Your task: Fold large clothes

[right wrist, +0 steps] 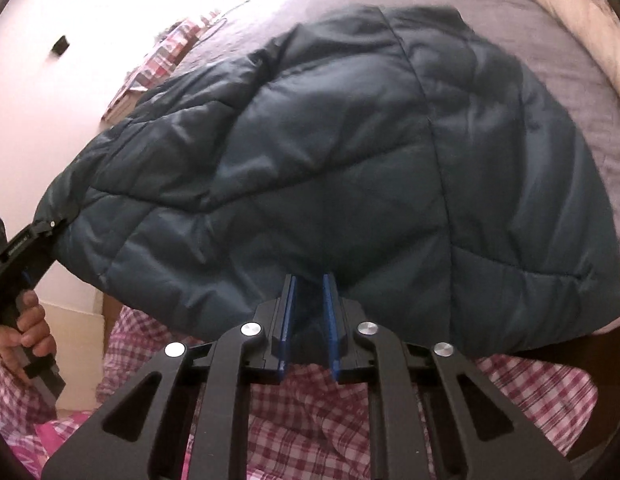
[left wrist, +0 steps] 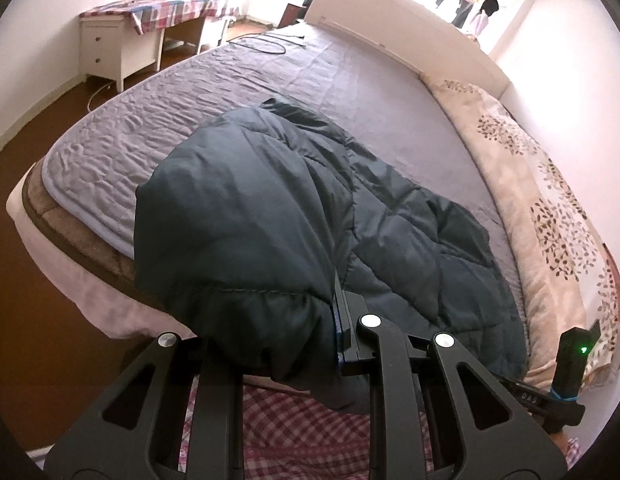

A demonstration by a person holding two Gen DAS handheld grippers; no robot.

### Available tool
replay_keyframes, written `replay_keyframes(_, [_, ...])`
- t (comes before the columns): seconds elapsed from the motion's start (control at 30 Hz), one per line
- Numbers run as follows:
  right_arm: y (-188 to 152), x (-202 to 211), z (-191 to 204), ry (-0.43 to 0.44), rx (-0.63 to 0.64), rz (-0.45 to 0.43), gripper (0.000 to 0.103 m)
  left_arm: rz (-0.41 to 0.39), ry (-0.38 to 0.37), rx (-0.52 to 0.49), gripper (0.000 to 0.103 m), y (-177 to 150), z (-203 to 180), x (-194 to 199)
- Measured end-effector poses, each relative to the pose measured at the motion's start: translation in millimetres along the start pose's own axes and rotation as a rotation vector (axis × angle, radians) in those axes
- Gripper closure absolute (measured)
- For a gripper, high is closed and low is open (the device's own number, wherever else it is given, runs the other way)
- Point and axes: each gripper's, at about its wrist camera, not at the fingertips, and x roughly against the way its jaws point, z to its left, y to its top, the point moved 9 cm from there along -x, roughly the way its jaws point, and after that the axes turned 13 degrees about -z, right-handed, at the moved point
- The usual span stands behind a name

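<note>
Two grippers on one jacket (right wrist: 330, 152), a dark teal quilted puffer, big and floppy. It lies partly on the bed (left wrist: 229, 80), spread over the grey quilt, with its near edge lifted off the mattress and hanging out past the bed's side toward the person.

Left gripper (left wrist: 342, 320) is pinched tight on the jacket's edge; from its own camera the fabric bulges up and drapes over the left finger, so only the right finger's blue pad edge is showing. From the right camera you can see that same gripper at the far left, clamped on a corner of the jacket, with the hand (right wrist: 27, 328) wrapped round its handle.

Right gripper (right wrist: 310, 308) has its blue pads (right wrist: 287, 312) set narrow with the jacket's hem running between them, pads right up against the fabric, so it looks like a grip on the hem. That view is a bit motion-blurred.

Below both grippers there's the person's red and white checked clothing (right wrist: 310, 420). Further back in the left view: a white desk (left wrist: 121, 40) with a checked cloth on it, a pale headboard (left wrist: 390, 28), and a floral duvet (left wrist: 530, 200) bunched along the bed's far side.
</note>
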Motion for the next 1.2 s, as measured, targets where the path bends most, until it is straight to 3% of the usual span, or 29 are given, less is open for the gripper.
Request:
replay_keyframes(0.23, [-3,-4,-8,0.027,-0.052,0.026,0.089,0.013,0.022,-0.010,0.084,-3,0,-1])
replay_keyframes(0.47, [41,20,28,0.112,0.033,-0.090,0.086,0.016,0.015,-0.014,0.083,-4,0,-1])
replay_keyframes(0.63, [52,-16,68,0.188,0.059,-0.004,0.086,0.010,0.002,0.001,0.083,-5,0,1])
replay_keyframes(0.83, [31,-85,68,0.058,0.162,0.149,0.093,0.018,-0.039,-0.022,0.083,-9,-11,3])
replay_keyframes(0.93, [31,-96,65,0.060,0.137,0.168,0.095,-0.002,-0.042,-0.072,0.083,-8,-19,7])
replay_keyframes(1.2, [33,-97,64,0.050,0.109,0.155,0.095,-0.044,-0.079,-0.092,0.083,5,-40,20])
